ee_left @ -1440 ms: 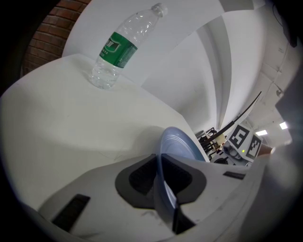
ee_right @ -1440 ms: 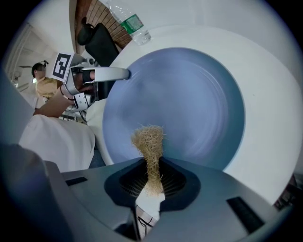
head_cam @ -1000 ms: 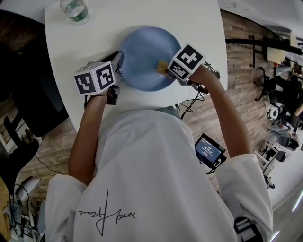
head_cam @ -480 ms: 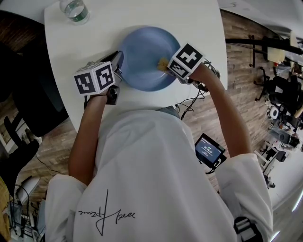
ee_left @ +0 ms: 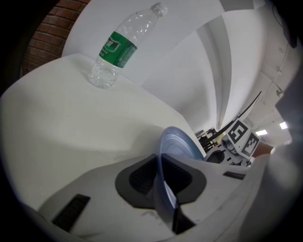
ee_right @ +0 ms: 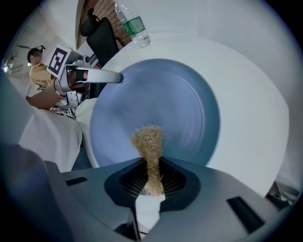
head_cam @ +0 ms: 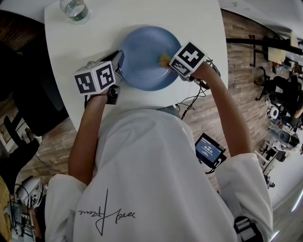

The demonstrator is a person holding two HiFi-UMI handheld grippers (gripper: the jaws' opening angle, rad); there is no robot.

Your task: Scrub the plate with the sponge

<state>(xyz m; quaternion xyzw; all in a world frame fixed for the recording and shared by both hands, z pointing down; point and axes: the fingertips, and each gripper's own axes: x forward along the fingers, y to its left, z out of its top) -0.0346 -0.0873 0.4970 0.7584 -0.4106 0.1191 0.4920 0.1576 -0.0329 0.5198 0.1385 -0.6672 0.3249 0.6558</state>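
- Head view: a round blue plate lies on the white worktop, straight ahead of the person and between the two claws. The left claw meets its left rim. The right claw reaches in over its right rim, with a straw-coloured fibrous sponge at its tip on the plate's right part. The unscrubbed expanse lies leftward and away from that tip, so I judge the stroke should run toward the left claw. A clear plastic water bottle with a green label stands well apart at the far edge.
- Left gripper view: the left claw is clenched on the plate's rim, which runs edge-on between its jaws. This looks like a steadying grip. Whether the rim is raised off the worktop I cannot tell.
- Right gripper view: the right claw is clenched on the sponge, pinching its lower end. The sponge's long axis runs straight out along the jaws and its frayed tuft spreads at the near part of the plate. Whether the tuft presses on the surface or hovers just above it I cannot tell. The plate's centre lies directly ahead of the tuft, with the left claw on the rim beyond and to the left.
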